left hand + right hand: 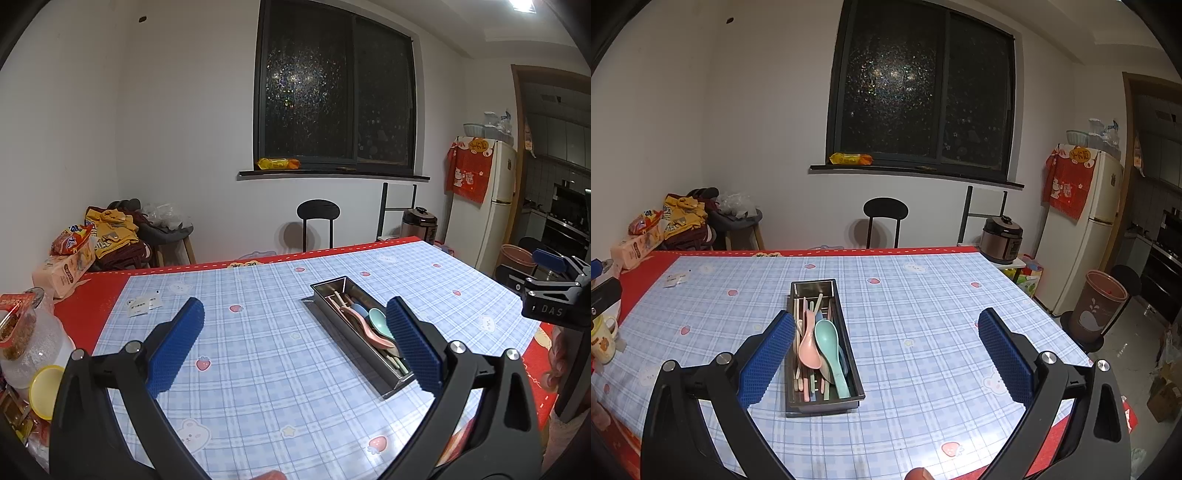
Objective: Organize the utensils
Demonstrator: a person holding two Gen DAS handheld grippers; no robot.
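A metal tray (824,400) is seen at the lower centre of the right wrist view, resting on the checked worktop (923,314). A mint spoon (829,347), a pink spoon (808,349) and pastel chopsticks (812,306) are held inside it. The right gripper (886,354) is spread wide and empty, its left pad just beside the tray. The left gripper (295,345) is likewise held open, with nothing gripped.
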